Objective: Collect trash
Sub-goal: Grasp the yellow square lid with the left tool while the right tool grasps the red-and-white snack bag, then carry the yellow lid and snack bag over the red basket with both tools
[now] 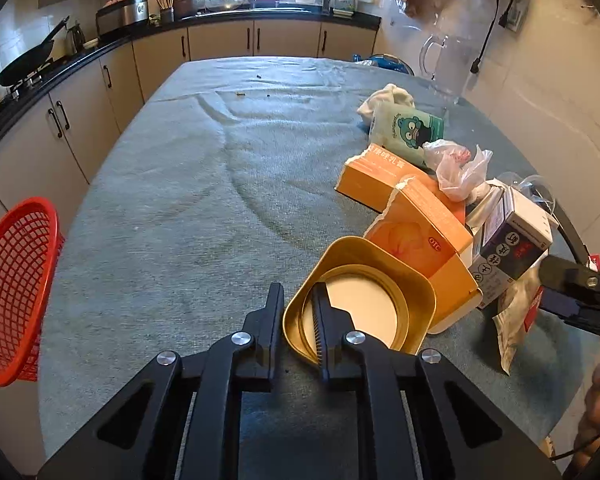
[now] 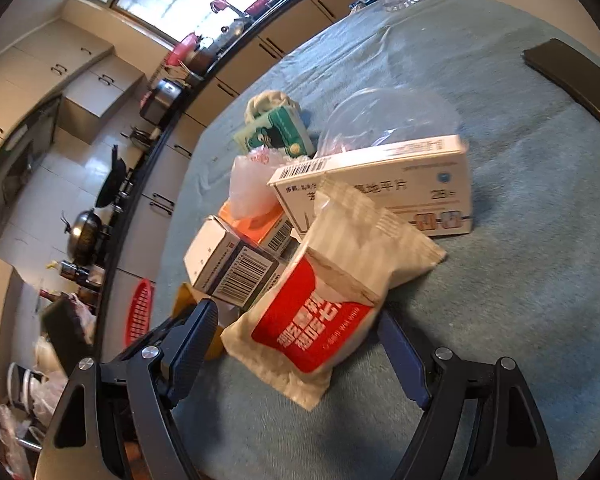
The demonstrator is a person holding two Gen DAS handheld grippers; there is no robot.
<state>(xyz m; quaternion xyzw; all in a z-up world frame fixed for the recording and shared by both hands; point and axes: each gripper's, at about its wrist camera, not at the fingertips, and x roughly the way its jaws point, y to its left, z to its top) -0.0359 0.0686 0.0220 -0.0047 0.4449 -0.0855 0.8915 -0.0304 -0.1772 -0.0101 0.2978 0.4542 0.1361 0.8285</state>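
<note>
Left wrist view shows the left tool (image 1: 298, 300) pinching the near wall of a gold tin lid (image 1: 360, 300), one finger outside the rim and one inside, at the near edge of a worktop (image 1: 180, 184) draped in grey-green cloth. A red mesh basket (image 1: 14, 288), the likely bin, hangs off the worktop's left edge and looks empty from this angle, so the collecting appears barely begun. Nearly all the litter remains heaped on the right side: two torn orange cartons (image 1: 420, 236), a green tissue pack (image 1: 410, 130), a crumpled plastic bag (image 1: 456, 170), a purple-and-white box (image 1: 512, 248) and a white rag (image 1: 386, 100). Right wrist view has the right tool (image 2: 300, 336) spread wide around a red-and-white sachet (image 2: 320, 304), its fingers either side and not yet closed on it, with a white medicine box (image 2: 380, 188) and a clear plastic dome (image 2: 388, 120) just behind. By this evidence the lid is the first item bound for the basket, with the sachet next and the rest of the pile to follow.
</note>
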